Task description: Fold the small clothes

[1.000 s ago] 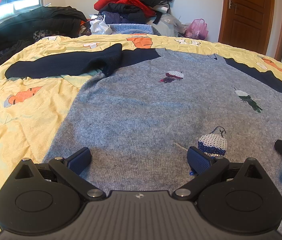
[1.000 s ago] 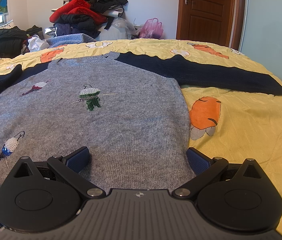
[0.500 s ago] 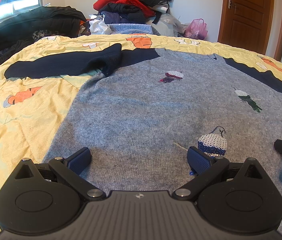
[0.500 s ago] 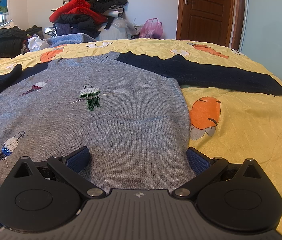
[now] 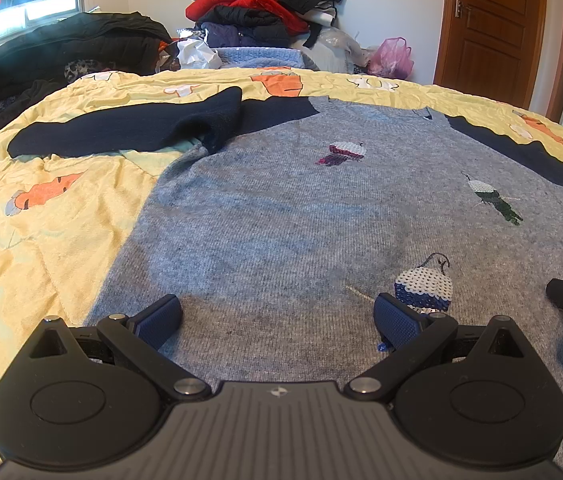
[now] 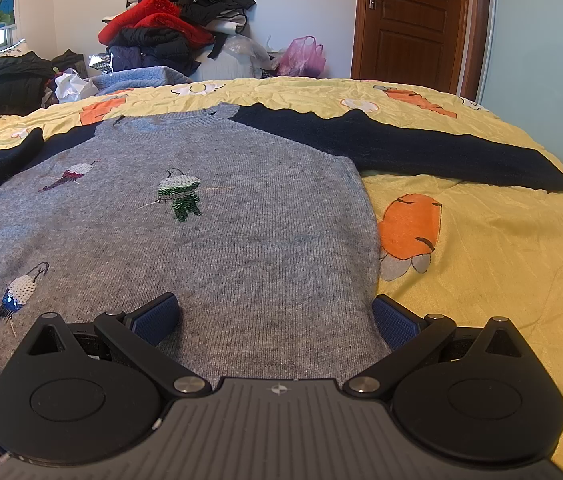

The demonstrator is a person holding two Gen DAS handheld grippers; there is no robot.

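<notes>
While the grey sweater [image 5: 301, 232] lay flat and unfolded on the bed [image 6: 481, 264], both sleeves out, left tongs [image 5: 277, 316] and right tongs [image 6: 275, 314] gaped wide, holding nothing.

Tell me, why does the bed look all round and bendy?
Left wrist view: the fisheye lens curves the yellow bedspread like a dome, and the window glares white. Right wrist view: same bending; the sweater stays sharp.

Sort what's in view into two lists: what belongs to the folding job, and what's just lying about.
For the job:
grey sweater
left gripper, open
right gripper, open

Lying about:
clothes pile
pink plastic bag
black coat
yellow bedspread, underneath
</notes>
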